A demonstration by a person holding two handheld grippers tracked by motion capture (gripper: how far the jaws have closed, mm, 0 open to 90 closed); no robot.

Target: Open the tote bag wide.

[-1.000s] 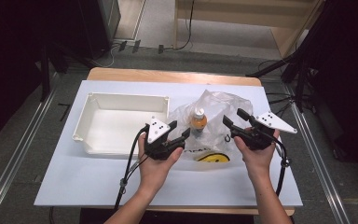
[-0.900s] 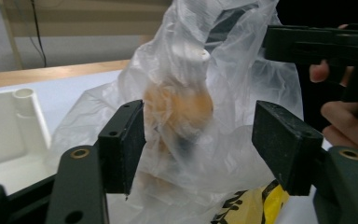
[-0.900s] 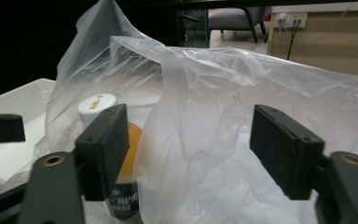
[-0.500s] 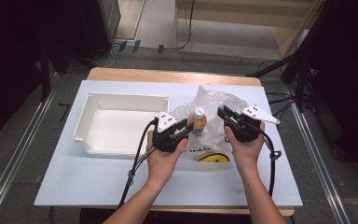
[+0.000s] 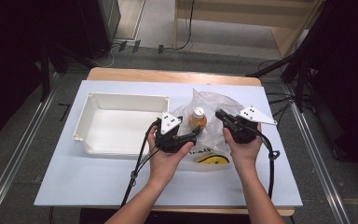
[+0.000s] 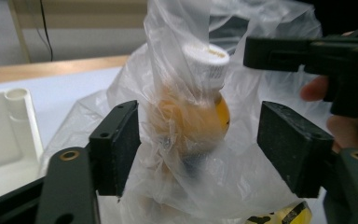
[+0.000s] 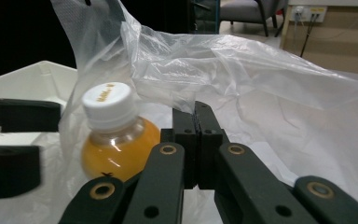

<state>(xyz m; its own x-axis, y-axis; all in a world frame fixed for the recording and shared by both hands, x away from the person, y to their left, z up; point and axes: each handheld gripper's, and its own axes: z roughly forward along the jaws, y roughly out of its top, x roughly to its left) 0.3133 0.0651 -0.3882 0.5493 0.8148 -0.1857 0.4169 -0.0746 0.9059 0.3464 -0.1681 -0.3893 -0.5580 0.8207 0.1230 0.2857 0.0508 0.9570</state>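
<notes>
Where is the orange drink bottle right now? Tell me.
In the high view the orange drink bottle stands inside the clear plastic bag, just right of the white tray, between the left tool and right tool.

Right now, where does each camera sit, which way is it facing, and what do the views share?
High view: above the table, looking forward and down; forearms, both hands, left gripper and right gripper.
Left gripper view: behind its open jaws, facing the bottle in the bag.
Right gripper view: behind its shut jaws, facing the same things.
All three share bottle, bag and tray.
</notes>
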